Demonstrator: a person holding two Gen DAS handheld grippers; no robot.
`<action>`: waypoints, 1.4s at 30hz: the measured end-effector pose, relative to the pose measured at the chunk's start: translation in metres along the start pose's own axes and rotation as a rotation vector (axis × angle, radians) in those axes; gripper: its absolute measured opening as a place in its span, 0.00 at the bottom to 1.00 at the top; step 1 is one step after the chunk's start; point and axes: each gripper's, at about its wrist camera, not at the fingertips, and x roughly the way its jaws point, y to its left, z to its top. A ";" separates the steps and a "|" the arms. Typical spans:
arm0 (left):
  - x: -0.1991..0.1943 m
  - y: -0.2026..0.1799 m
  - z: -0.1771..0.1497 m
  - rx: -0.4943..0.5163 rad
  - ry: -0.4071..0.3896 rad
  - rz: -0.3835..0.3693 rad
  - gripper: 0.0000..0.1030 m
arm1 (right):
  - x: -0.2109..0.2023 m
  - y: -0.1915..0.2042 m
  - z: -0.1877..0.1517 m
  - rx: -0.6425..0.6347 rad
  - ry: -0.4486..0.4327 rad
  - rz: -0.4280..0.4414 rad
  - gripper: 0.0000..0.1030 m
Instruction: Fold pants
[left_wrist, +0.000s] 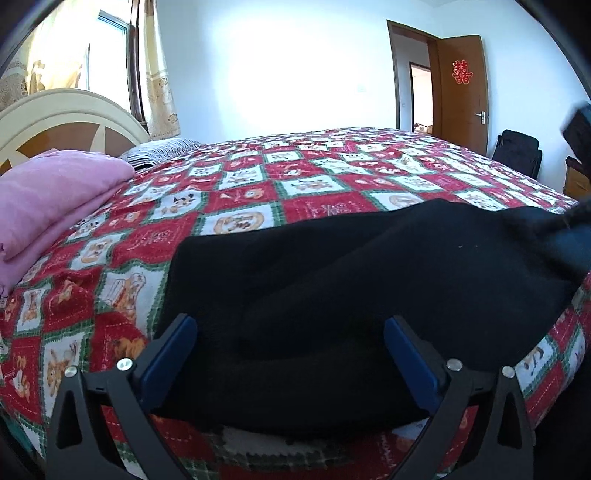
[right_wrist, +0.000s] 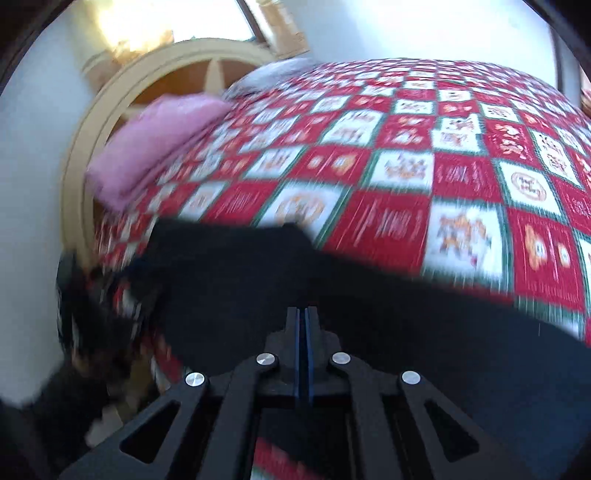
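Black pants (left_wrist: 351, 273) lie on the red, white and green patterned bedspread (left_wrist: 236, 192), near the bed's front edge. My left gripper (left_wrist: 290, 325) is open, its blue-padded fingers (left_wrist: 181, 339) standing on either side of the near end of the pants. In the right wrist view, which is motion-blurred, my right gripper (right_wrist: 303, 314) is shut on the black pants fabric (right_wrist: 369, 306) and holds it over the bed. A dark blurred shape at the far right edge of the left wrist view (left_wrist: 580, 229) meets the pants' far end.
A folded pink blanket (left_wrist: 48, 199) lies at the left by the cream and brown headboard (left_wrist: 55, 122). A striped pillow (left_wrist: 159, 153) sits behind it. A brown door (left_wrist: 461, 92) stands open at the back right, with a dark bag (left_wrist: 517, 155) by it.
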 end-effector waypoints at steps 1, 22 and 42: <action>0.000 0.000 0.000 0.001 0.000 0.001 1.00 | 0.003 0.001 -0.008 -0.004 0.018 0.006 0.03; 0.002 -0.073 0.043 0.069 -0.015 -0.119 1.00 | -0.192 -0.177 -0.080 0.361 -0.242 -0.396 0.44; 0.022 -0.081 0.034 0.066 0.049 -0.101 1.00 | -0.287 -0.339 -0.132 0.572 -0.174 -0.695 0.14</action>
